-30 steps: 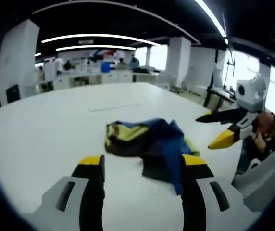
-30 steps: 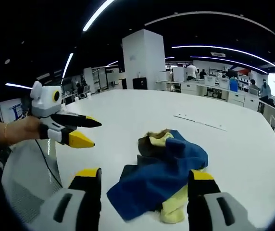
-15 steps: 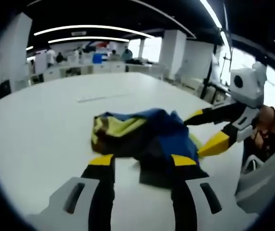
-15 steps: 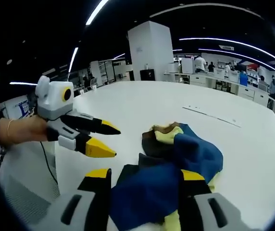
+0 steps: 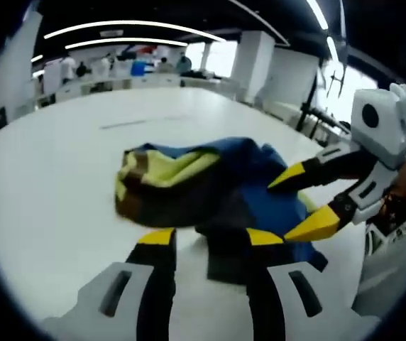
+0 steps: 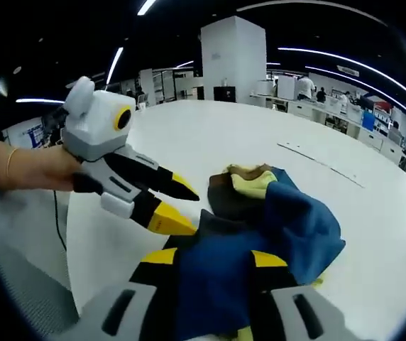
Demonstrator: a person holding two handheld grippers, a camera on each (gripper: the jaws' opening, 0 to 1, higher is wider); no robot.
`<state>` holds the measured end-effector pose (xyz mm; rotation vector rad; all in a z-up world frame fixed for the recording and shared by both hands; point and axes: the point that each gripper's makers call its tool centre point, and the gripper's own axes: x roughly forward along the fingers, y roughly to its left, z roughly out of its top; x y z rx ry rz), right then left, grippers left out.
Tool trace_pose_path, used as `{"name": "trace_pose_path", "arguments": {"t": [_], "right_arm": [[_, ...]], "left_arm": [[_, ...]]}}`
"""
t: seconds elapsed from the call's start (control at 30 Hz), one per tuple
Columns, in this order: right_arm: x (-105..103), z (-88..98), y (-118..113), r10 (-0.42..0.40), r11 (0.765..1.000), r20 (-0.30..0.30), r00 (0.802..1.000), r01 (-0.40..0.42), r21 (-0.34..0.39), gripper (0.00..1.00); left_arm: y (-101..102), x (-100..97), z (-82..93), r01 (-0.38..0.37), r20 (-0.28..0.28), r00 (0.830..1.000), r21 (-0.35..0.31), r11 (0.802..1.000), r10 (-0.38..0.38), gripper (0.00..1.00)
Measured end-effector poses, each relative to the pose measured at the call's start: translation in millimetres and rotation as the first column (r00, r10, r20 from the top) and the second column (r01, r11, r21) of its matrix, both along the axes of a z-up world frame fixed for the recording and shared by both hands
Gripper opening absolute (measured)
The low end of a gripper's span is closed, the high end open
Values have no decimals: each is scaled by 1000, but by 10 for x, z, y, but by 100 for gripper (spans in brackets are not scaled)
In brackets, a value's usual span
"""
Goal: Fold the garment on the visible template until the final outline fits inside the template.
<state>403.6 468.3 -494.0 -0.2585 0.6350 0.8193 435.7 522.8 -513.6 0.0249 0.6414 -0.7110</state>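
Two sets of tongs are closing in on one crumpled garment (image 5: 210, 188), and that is where your trouble starts. The garment, blue with yellow and dark brown patches, lies bunched on the white desk (image 5: 40, 177) straight ahead of both tongs, its near edge between the jaws of each.

Your left tongs (image 5: 206, 238) are spread wide with dark fabric lying in the gap, nothing pinched. Your right tongs (image 6: 206, 259) are likewise parted over a blue fold, not clamped on it.

Clamp now and you will likely catch several layers at once, since the cloth is heaped; lifting would then drag the whole bundle instead of opening it. The two tongs sit close together, tips almost meeting over the same patch, so they could knock each other or grip the same fold. I cannot make out a template under the heap; only a faint line (image 6: 320, 165) marks the desk beyond, so a blind pull may carry the garment away from it.
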Motion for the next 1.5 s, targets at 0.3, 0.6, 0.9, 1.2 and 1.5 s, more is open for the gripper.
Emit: {"name": "trace_pose_path", "arguments": {"t": [0.3, 0.6, 0.9, 1.2, 1.5], "right_arm": [[11, -54, -91, -19, 999, -12, 1000, 18, -42, 18], [0, -50, -132, -38, 998, 6, 999, 38, -53, 3], [-1, 21, -140, -25, 998, 50, 998, 28, -60, 0], [116, 439, -329, -58, 997, 135, 989, 63, -33, 0], [465, 642, -879, -167, 974, 234, 958, 198, -113, 0]], "left_arm": [[-136, 43, -56, 89, 41, 995, 23, 996, -90, 28], [-180, 23, -97, 117, 35, 992, 39, 992, -118, 1], [-155, 4, -81, 96, 32, 995, 46, 994, -97, 0], [-23, 10, 70, 58, 46, 997, 50, 997, -60, 0], [131, 5, 167, 23, 42, 999, 59, 998, -25, 0]]}}
